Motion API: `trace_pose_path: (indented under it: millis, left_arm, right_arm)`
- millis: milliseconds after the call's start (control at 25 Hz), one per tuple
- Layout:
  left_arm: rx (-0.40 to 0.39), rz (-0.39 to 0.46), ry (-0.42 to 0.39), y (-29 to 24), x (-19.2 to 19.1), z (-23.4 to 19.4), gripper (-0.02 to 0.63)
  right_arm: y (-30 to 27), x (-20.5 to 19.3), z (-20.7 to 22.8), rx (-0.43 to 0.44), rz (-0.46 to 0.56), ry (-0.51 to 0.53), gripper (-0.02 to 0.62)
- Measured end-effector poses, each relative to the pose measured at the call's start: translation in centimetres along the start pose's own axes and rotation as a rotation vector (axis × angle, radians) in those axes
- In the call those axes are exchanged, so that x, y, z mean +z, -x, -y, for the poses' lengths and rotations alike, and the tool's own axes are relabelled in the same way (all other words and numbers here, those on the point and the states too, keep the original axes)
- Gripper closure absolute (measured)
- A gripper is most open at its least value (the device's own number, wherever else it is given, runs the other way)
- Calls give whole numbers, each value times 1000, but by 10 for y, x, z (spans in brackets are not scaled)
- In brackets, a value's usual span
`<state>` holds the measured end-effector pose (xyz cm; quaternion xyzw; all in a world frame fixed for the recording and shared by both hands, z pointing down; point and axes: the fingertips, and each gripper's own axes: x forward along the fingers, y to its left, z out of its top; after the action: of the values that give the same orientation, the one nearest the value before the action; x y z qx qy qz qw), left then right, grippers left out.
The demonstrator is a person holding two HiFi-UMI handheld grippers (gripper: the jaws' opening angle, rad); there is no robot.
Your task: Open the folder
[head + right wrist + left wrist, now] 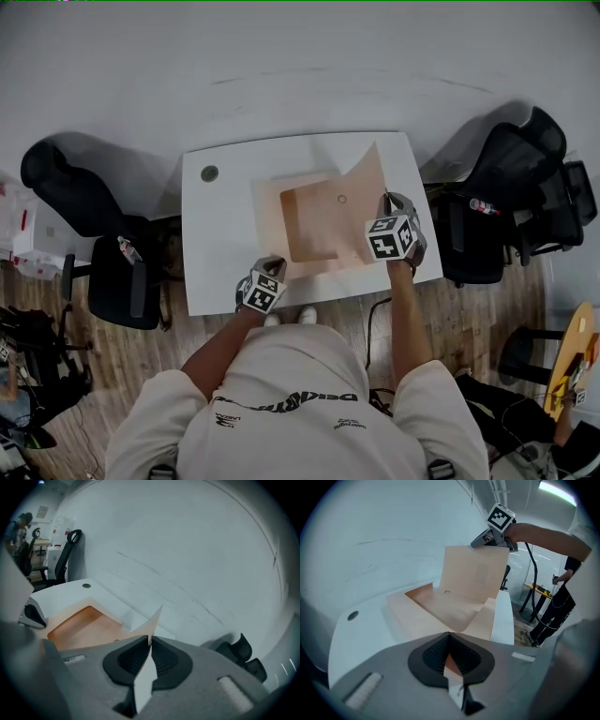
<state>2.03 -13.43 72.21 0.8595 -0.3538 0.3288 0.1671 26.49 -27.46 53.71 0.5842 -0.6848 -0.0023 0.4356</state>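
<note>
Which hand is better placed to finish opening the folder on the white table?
Right. The right gripper grips the raised cover at its edge and can likely swing it outward; the left gripper clamps the folder at its near edge, keeping it down.

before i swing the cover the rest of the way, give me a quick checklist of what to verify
1. Left tongs pinning the folder by its near edge: ok.
2. Right tongs closed on the front cover: ok, the sheet's edge sits between the jaws.
3. Cover lifted off the back panel: ok, it stands steeply.
4. Cover laid flat open: not ok.
5. Room on the table at the right for the cover to land: cannot tell.
</note>
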Motion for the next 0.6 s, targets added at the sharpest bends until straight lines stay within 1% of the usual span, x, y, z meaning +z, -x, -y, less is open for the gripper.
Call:
trace_pose_path:
  millis: [240,600]
  left_arm:
    - [6,3,6,0,-1,-2,607]
    - [8,4,6,0,-2,-2,607]
  right_arm:
    - [-6,-7,6,-22,-26,61,567]
    - [-15,-23,19,-63,-76,200,560]
